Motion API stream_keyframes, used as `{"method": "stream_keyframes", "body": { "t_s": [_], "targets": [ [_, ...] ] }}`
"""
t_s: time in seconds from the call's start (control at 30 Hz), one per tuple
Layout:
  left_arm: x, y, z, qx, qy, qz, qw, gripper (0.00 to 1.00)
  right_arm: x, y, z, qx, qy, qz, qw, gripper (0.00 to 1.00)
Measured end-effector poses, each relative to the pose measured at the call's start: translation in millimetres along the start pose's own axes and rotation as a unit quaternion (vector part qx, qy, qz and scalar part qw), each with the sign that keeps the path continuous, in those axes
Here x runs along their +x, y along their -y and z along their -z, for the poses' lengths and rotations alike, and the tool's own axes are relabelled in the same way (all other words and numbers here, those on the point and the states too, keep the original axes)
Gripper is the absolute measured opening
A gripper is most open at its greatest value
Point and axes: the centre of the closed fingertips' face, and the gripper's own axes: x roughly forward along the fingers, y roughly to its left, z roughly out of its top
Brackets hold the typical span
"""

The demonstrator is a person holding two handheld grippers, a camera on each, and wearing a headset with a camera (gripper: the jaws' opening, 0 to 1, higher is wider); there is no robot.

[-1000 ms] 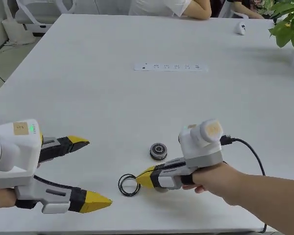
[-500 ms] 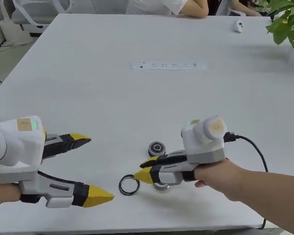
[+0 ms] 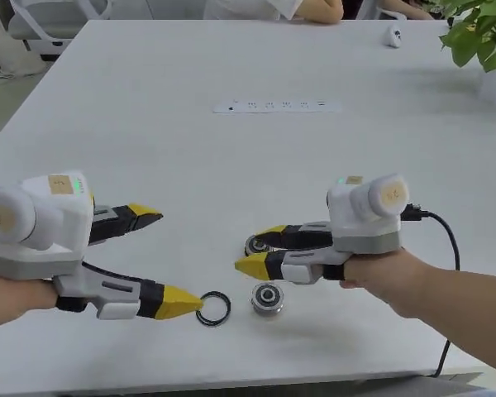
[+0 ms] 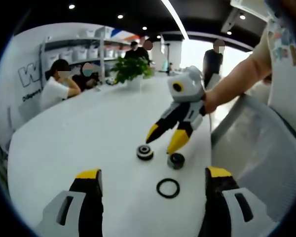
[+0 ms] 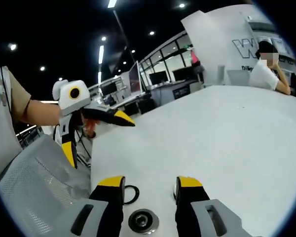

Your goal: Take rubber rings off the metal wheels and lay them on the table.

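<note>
A black rubber ring (image 3: 213, 308) lies flat on the white table (image 3: 231, 165), just off my left gripper's lower tip. To its right stands a bare metal wheel (image 3: 267, 298). A second wheel (image 3: 250, 244) with a dark rim sits behind it, partly hidden by my right gripper (image 3: 259, 248), which hovers open above both wheels and holds nothing. My left gripper (image 3: 174, 259) is wide open and holds nothing. The left gripper view shows the ring (image 4: 167, 188), the near wheel (image 4: 175, 160) and the far wheel (image 4: 145, 152). In the right gripper view the wheel (image 5: 143, 220) lies between the jaws.
A white power strip (image 3: 277, 106) lies mid-table. A plant (image 3: 479, 33) and a small white object (image 3: 393, 35) stand at the far right. People sit at the far end. A black cable (image 3: 446, 240) trails from the right gripper. The table's front edge is close.
My right gripper has lifted off the near wheel and its jaws have spread. The wheel now stands free beside the ring. The left gripper has come in closer to the ring.
</note>
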Motion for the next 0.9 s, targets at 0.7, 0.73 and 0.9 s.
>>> {"method": "stream_keyframes", "body": {
  "t_s": [0.7, 0.73, 0.9],
  "targets": [
    [34.3, -17.0, -3.7, -0.005, -0.012, 0.005, 0.9999, 0.81, -19.5, 37.4, 12.3, -0.056, -0.028, 0.056, 0.9965, 0.49],
    [38.9, -18.1, -2.7, -0.006, -0.014, 0.006, 0.9999, 0.80, -20.2, 40.5, 14.8, -0.059, -0.033, 0.061, 0.9958, 0.49],
    [50.9, -19.8, -0.5, -0.009, -0.019, 0.008, 0.9998, 0.77, -21.2, 45.5, 22.0, -0.063, -0.044, 0.067, 0.9948, 0.48]
  ]
}}
